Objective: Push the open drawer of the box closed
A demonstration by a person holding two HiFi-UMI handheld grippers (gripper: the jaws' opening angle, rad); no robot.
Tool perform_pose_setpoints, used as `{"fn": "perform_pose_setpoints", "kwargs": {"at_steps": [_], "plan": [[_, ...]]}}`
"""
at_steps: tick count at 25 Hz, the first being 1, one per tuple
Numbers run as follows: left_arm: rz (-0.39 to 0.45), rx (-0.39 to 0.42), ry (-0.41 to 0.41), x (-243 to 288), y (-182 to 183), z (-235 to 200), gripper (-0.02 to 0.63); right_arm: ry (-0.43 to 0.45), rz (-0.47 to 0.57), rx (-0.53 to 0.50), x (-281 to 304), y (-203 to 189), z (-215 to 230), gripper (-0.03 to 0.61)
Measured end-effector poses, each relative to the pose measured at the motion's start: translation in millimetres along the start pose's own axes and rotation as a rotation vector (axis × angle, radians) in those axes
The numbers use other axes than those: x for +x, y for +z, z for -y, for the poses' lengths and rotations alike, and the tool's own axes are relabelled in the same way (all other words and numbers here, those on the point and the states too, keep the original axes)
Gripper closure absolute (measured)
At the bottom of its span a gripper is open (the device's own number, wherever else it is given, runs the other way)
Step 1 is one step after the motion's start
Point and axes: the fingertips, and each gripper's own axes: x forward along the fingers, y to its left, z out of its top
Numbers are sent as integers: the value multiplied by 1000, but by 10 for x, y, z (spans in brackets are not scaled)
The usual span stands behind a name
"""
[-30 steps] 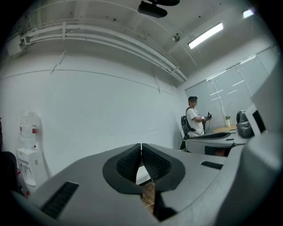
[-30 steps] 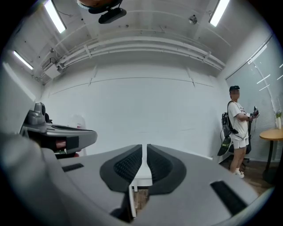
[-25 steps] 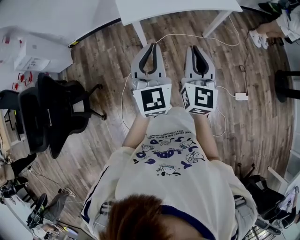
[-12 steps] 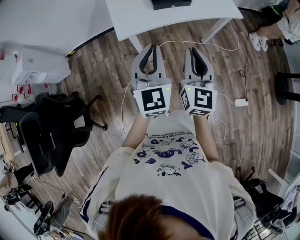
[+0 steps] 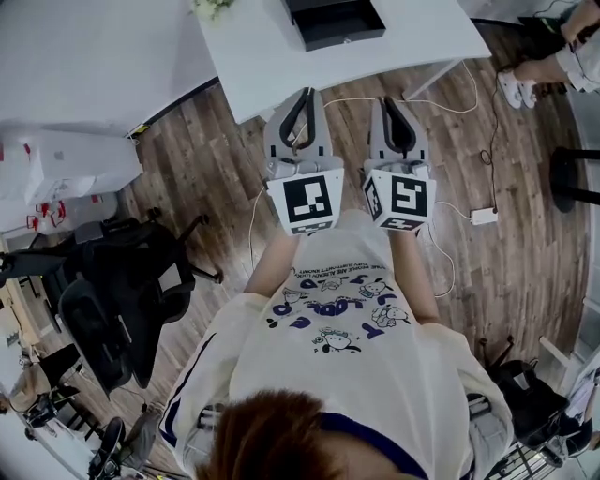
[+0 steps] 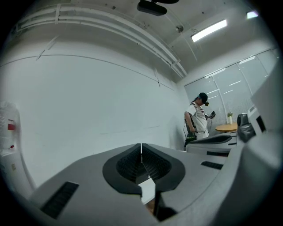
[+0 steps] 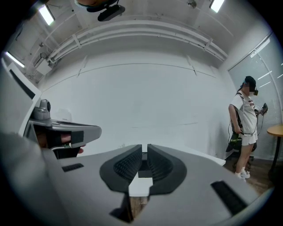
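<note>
Table edge and open drawer now nearer left tongs and right tongs, both closed, empty.

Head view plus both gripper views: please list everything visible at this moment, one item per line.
table: one, white, top of the head view, ahead of both grippers.
box with open drawer: one, black, on the table, cut off by the top edge.
floor: wood planks, brown, under everything.
office chair: one clearly seen, black, left.
power strip: one, white, on the floor at right.
other person: one, white top, standing at right in the right gripper view.
left hand-held gripper: grey, jaws together, empty.
right hand-held gripper: grey, jaws almost touching, empty.
</note>
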Motion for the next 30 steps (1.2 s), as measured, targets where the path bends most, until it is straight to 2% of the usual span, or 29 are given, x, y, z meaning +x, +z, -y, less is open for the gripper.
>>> {"fn": "perform_pose_setpoints", "kwargs": {"at_steps": [11, 25, 30], "plan": [[-49, -26, -3, 536, -210, -173, 594, -6, -59, 1, 564, -144, 198, 545], [-126, -40, 43, 1391, -549, -225, 594, 72, -177, 25, 1481, -525, 478, 543], [-148, -58, 36, 1785, -691, -162, 594, 88, -215, 44, 1815, -686, 655, 543]]}}
